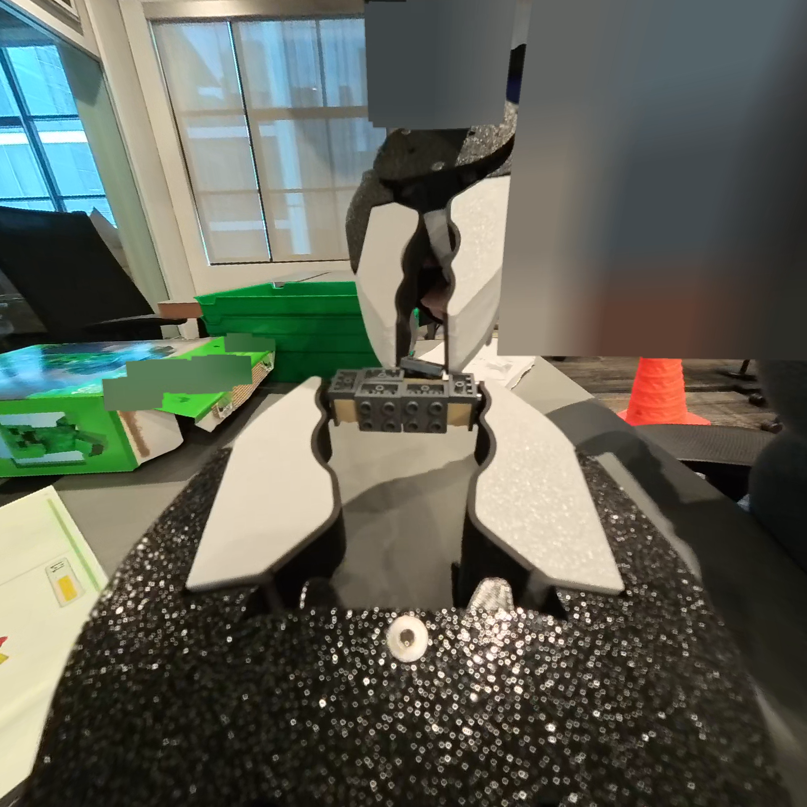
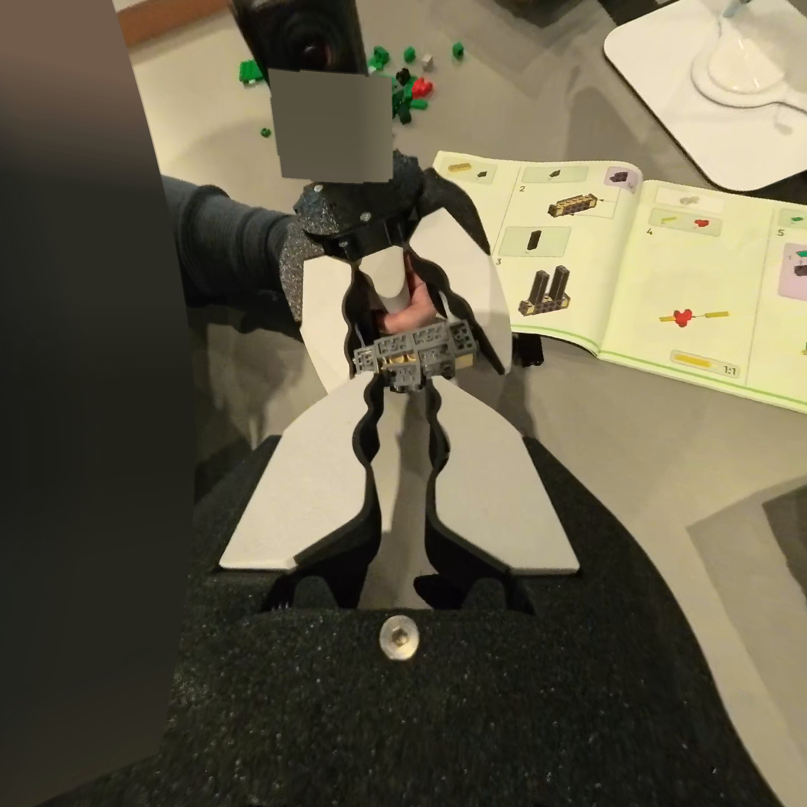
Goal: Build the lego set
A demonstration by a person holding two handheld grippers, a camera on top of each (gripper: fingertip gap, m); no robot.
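My left gripper [image 1: 401, 404] is shut on a grey and tan lego assembly [image 1: 401, 399] and holds it by its two ends above the table. My right gripper [image 1: 422, 364] comes down from above, shut on a small dark grey piece [image 1: 420, 367] that rests tilted on the assembly's top. In the right wrist view my right gripper [image 2: 404, 386] meets the assembly [image 2: 415, 349] from below, and the small piece [image 2: 404, 384] is mostly hidden between its tips. The left gripper [image 2: 421, 356] reaches in from the far side.
An open instruction booklet [image 2: 611, 270] lies on the grey table [image 2: 567, 458] to the right. Loose green and red bricks [image 2: 408, 89] are scattered at the far side. A green lego box [image 1: 78, 406], stacked green trays [image 1: 297, 323] and an orange cone [image 1: 659, 393] stand beyond. Less than 4 cm separates the two grippers' tips.
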